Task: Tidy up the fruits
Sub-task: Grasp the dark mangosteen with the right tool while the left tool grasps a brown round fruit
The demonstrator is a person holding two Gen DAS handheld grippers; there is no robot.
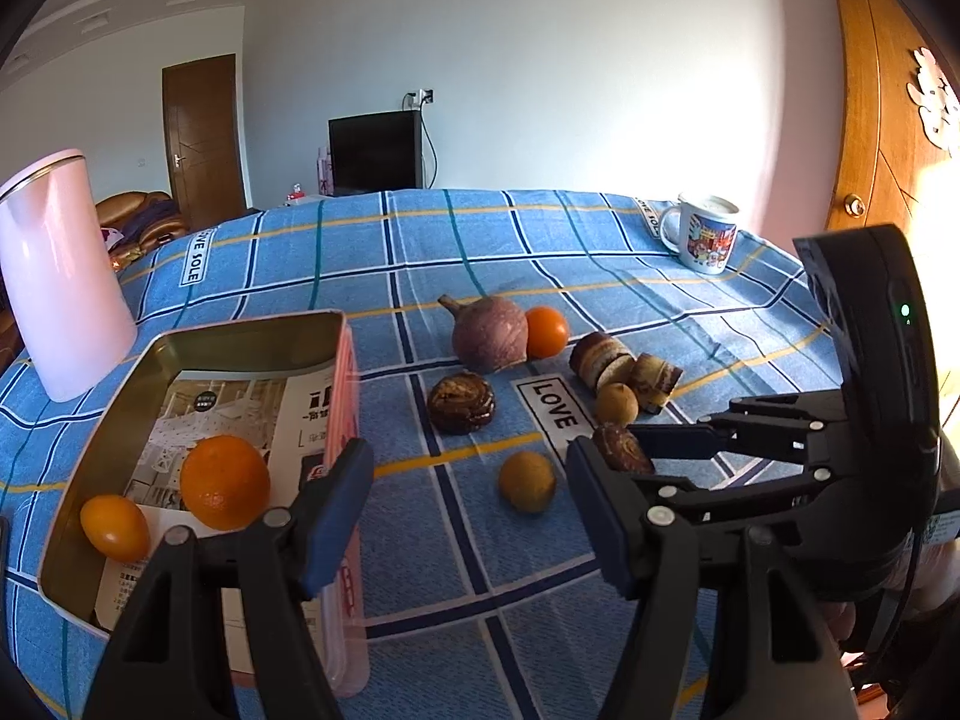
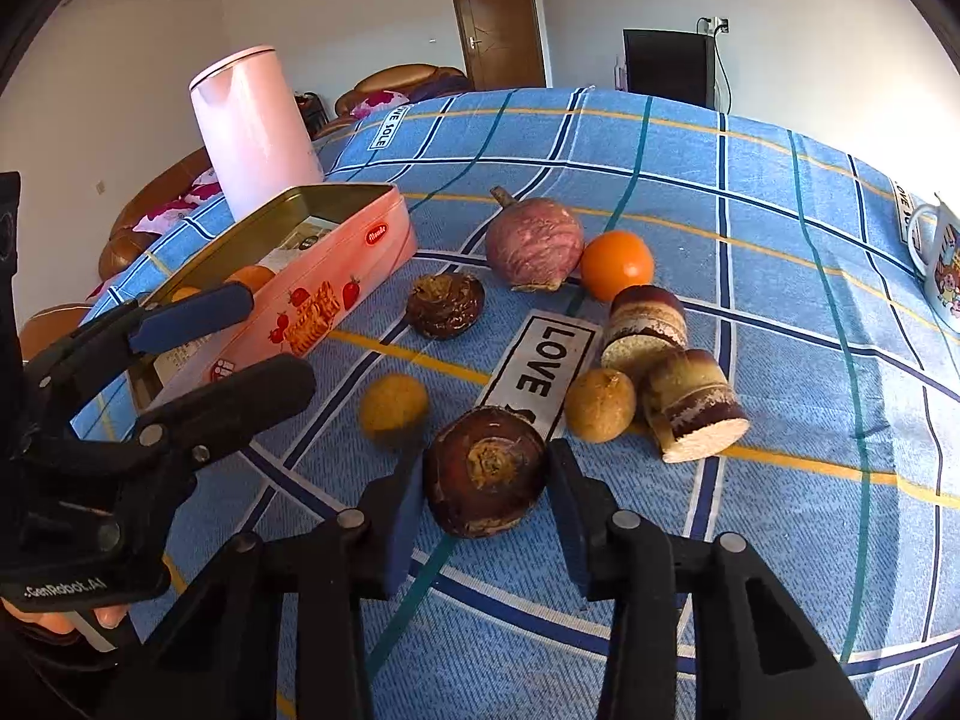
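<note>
My right gripper (image 2: 485, 510) is shut on a dark brown round bun (image 2: 486, 471) on the blue checked cloth; its pads press both sides. In the left wrist view that gripper (image 1: 624, 453) and bun (image 1: 621, 447) sit at the right. My left gripper (image 1: 468, 516) is open and holds nothing, just right of the pink tin (image 1: 252, 333). Two oranges (image 1: 225, 480) lie inside the tin. A small tan fruit (image 1: 527, 480) lies ahead of the left fingers. Another orange (image 2: 617, 264), a second tan fruit (image 2: 600, 405) and a purple-red round fruit (image 2: 533, 252) lie loose.
A second brown bun (image 2: 445, 305) and two cake roll pieces (image 2: 696, 414) lie among the fruit. A pale pink kettle (image 2: 255, 132) stands behind the tin. A printed mug (image 1: 705, 234) stands at the far right, near a wooden door.
</note>
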